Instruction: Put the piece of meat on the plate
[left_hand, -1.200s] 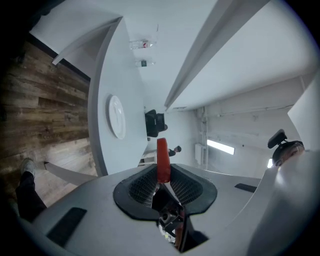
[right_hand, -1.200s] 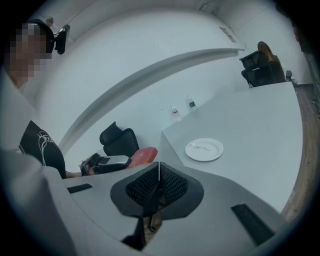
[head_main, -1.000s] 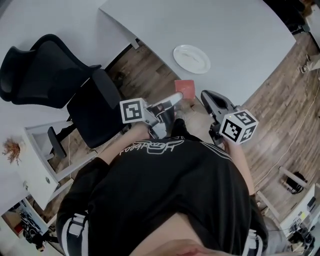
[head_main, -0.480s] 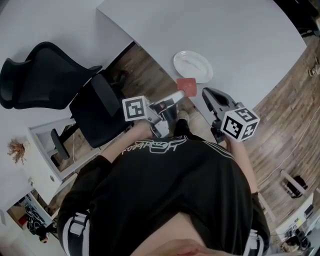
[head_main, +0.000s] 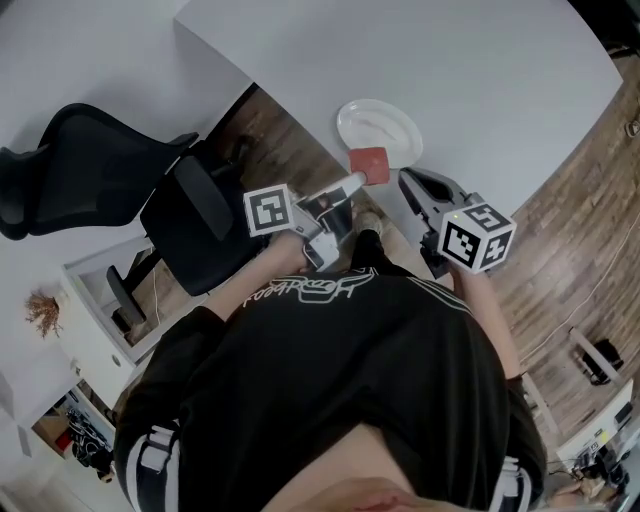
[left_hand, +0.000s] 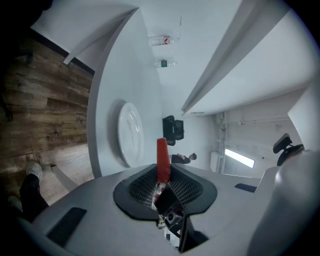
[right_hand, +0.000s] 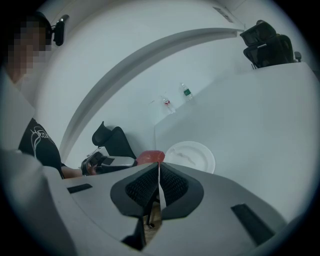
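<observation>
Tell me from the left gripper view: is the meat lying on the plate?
No: the piece of meat is clamped upright in the left gripper, short of the plate beyond it.

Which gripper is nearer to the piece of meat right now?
Left. The left gripper has its jaws shut on the piece of meat, holding it near the plate rim. The right gripper, jaws together and empty, sits beside the meat, apart from it.
</observation>
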